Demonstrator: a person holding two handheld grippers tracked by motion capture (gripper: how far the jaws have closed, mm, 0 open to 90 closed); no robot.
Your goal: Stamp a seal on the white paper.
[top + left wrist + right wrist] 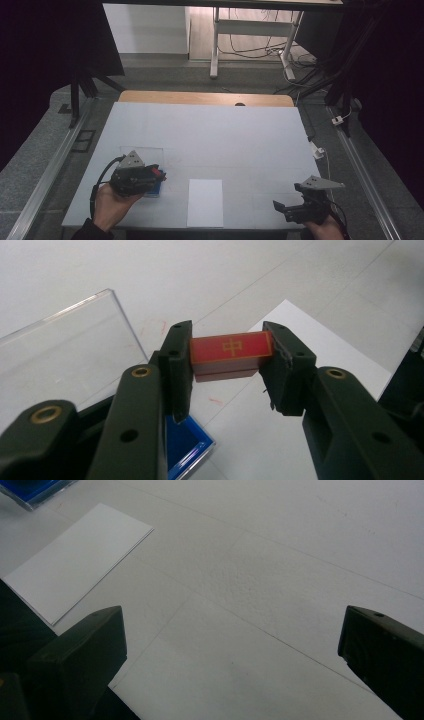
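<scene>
Left gripper (231, 357) has the red block (231, 351) pinched right between its pads, lifted over the tabletop (310, 285), blue tray (186, 442) just below it. Right gripper (232, 645) is wide open, nothing in it, white paper (75, 560) off to its left.

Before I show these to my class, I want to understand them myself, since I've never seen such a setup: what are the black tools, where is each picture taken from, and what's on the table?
A person sits at a white table with a hand-held claw in each hand. The high view looks down from above. The other two come from cameras riding on each claw, looking along its black jaws.

The left claw is shut on a small red block with a gold character on it, lifted off the table. Beside and under it are a clear plastic lid and a blue tray.

The right claw is open and holds nothing; it hangs over bare table. A white sheet of paper lies between the two hands.
</scene>
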